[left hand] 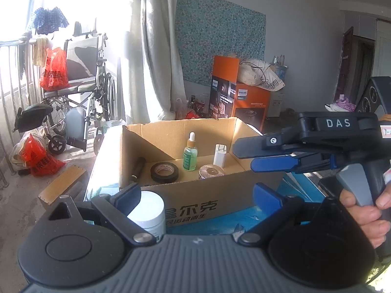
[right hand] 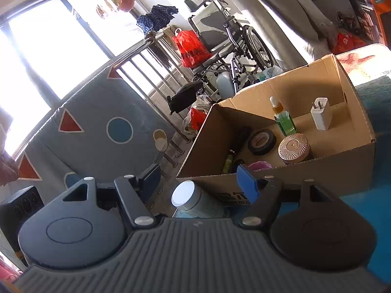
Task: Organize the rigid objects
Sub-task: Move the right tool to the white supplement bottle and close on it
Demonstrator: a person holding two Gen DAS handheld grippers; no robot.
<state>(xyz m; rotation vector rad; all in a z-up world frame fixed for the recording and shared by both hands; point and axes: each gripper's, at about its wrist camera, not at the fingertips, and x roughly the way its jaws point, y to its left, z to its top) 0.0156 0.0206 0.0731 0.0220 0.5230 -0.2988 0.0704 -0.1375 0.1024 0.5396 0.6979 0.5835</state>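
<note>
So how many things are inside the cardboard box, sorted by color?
Black: 2, the tape roll and a dark tube lying by the left wall
Green: 2, the dropper bottle and a small bottle
White: 1, the charger plug
Pinkish: 2, the ribbed round jar and a purple-pink thing, half hidden
Total: 7

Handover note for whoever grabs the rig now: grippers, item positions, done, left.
Left gripper: open, empty.
Right gripper: open, empty.
In the cardboard box: dropper bottle, white charger, black tape roll, ribbed round jar, dark cylinder against the left wall; a pink item by the near wall, unclear what.
Left: white-lidded jar stands outside, in front of the box, between the left gripper's fingers but not gripped. Probably next to go in.
</note>
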